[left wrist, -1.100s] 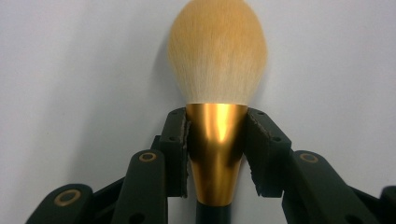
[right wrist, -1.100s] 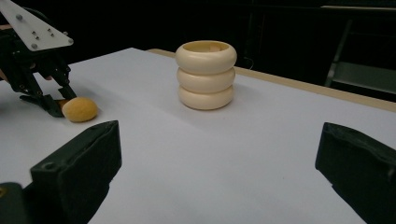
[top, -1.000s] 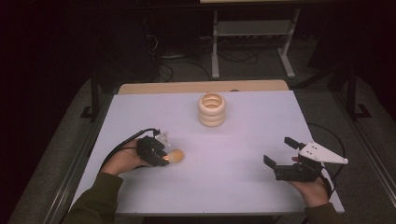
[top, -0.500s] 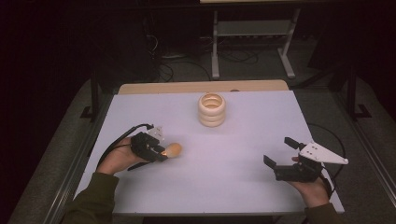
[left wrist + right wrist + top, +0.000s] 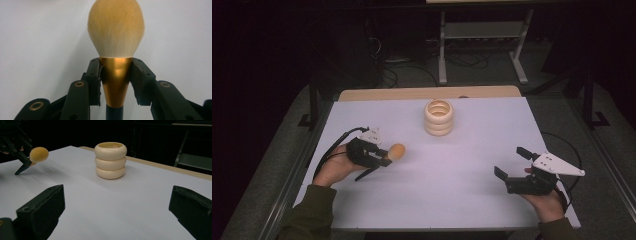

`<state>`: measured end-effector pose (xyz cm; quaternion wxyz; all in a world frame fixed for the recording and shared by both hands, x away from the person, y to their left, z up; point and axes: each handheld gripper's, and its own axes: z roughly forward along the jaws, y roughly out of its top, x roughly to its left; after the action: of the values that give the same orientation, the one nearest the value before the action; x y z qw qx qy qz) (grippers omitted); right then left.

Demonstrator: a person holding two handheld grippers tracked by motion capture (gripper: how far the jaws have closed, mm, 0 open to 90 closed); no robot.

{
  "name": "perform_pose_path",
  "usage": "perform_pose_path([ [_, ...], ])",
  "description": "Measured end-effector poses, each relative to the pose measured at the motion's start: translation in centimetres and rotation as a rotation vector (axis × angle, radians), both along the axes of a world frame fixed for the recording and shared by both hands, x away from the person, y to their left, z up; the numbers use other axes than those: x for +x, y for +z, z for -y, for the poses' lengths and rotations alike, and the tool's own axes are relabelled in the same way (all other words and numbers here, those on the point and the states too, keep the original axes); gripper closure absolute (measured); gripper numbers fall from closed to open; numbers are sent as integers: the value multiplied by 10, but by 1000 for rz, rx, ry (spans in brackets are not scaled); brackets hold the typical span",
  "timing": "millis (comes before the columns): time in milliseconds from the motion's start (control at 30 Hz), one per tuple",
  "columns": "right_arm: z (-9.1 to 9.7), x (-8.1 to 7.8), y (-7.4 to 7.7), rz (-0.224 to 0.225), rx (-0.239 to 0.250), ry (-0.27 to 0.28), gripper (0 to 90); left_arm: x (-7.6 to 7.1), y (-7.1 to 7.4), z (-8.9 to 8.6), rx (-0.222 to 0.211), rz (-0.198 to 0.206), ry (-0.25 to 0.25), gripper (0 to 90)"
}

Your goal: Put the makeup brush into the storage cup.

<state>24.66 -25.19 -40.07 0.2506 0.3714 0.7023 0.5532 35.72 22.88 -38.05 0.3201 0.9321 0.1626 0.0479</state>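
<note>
Two grippers work over a white worktop [image 5: 462,190]: near its left edge, the left gripper [image 5: 379,156] clamps a makeup brush [image 5: 115,37] by its gold ferrule, likely bound for the ribbed cream holder [image 5: 438,117] mid-rear, needing handle-down tilting, while the right gripper [image 5: 511,164] waits wide-jawed near the right front corner.

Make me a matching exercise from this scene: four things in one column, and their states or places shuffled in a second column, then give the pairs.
Things:
1. left gripper
2. right gripper
3. ringed holder
4. brush

States or places:
A. stands upright near the far middle of the table, nothing touching it
B. open, nothing between the jaws
C. shut on a gold metal collar
D. tan bristle head pointing away from the hand that holds it

Pairs: 1-C, 2-B, 3-A, 4-D
</note>
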Motion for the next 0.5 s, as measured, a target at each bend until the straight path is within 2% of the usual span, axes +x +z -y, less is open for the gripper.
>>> perform_pose_path([
  [33, 0, 0, 0, 0, 0, 0, 0, -1, 2, -1, -22, 2, 12, 628],
  [133, 0, 0, 0, 0, 1, 2, 0, -2, 5, -4, -47, 13, 20, 628],
  [500, -1, 1, -1, -3, -4, 7, 0, -1, 11, -11, -93, 27, 52, 628],
])
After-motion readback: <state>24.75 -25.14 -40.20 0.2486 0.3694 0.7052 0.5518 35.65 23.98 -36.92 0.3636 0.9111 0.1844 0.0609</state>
